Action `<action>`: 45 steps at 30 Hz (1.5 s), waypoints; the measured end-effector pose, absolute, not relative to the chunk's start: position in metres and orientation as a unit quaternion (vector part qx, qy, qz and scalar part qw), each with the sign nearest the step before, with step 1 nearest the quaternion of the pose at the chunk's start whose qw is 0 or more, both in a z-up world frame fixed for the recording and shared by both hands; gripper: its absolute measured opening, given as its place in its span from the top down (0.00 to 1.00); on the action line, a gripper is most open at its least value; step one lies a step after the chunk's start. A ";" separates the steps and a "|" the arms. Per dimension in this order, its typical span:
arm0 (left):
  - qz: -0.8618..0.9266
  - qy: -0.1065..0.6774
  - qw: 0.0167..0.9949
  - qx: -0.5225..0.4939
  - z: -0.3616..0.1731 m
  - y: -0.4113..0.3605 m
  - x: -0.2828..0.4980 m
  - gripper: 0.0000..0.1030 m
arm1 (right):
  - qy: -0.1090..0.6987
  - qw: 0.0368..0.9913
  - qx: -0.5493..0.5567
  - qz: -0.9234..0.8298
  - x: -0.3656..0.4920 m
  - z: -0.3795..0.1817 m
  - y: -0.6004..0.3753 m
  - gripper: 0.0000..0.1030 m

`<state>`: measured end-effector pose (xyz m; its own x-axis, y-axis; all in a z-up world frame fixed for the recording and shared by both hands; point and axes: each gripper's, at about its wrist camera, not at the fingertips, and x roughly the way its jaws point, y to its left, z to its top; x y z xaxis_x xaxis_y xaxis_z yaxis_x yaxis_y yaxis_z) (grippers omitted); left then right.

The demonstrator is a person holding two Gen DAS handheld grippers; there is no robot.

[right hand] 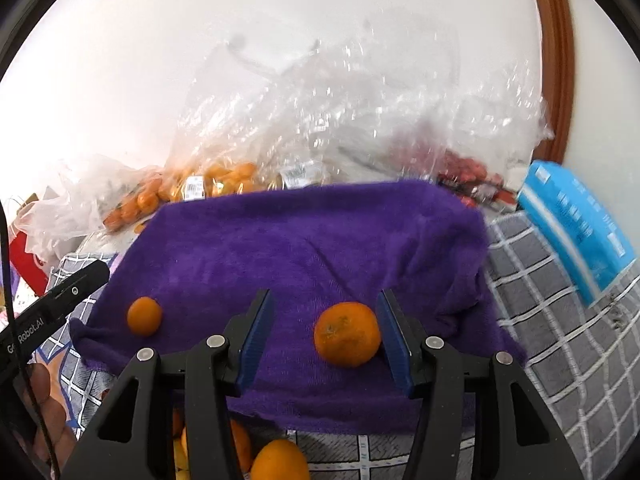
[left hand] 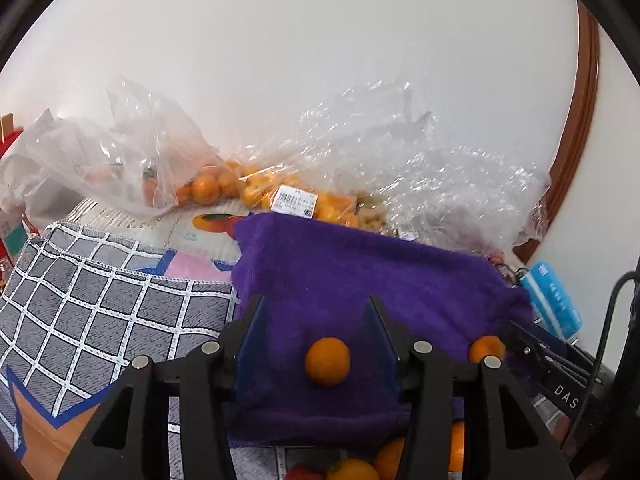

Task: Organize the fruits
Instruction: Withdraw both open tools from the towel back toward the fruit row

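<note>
Low in the left wrist frame, we see a mandarin [left hand: 327,361] lying on the purple towel [left hand: 360,264] between the left gripper [left hand: 316,310]'s parted jaws, untouched. Our right gripper [right hand: 325,303], also parted, frames a second mandarin [right hand: 347,334] near its right-hand pad.

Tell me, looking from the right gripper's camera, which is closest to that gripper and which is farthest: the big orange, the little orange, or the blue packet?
1. Big orange: between the right gripper fingers, on the purple towel.
2. Little orange: farther left on the towel.
3. Blue packet: far right, beyond the towel.
</note>
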<state>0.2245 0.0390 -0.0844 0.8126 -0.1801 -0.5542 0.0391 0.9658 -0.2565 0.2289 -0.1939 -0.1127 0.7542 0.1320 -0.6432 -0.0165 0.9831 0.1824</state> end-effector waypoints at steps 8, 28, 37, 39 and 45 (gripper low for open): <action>-0.051 0.303 0.945 -0.111 -0.057 0.039 0.194 0.52 | 0.329 0.941 0.069 0.030 0.195 -0.078 -0.194 0.49; -0.051 0.354 0.929 -0.091 -0.060 0.042 0.106 0.49 | 0.359 0.927 0.103 0.036 0.100 -0.057 -0.204 0.48; -0.041 0.376 0.922 -0.082 -0.072 0.044 0.078 0.49 | 0.362 0.926 0.101 0.041 0.066 -0.056 -0.200 0.49; -0.037 0.382 0.920 -0.076 -0.075 0.044 0.074 0.49 | 0.358 0.927 0.102 0.043 0.061 -0.055 -0.199 0.49; -0.026 0.403 0.912 -0.071 -0.091 0.047 0.070 0.49 | 0.359 0.926 0.102 0.052 0.054 -0.060 -0.193 0.49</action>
<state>0.0701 0.0467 -0.0906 0.6745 -0.1050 -0.7308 -0.0099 0.9885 -0.1512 0.0537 -0.1935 -0.0601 0.7365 0.1695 -0.6549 -0.0225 0.9737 0.2268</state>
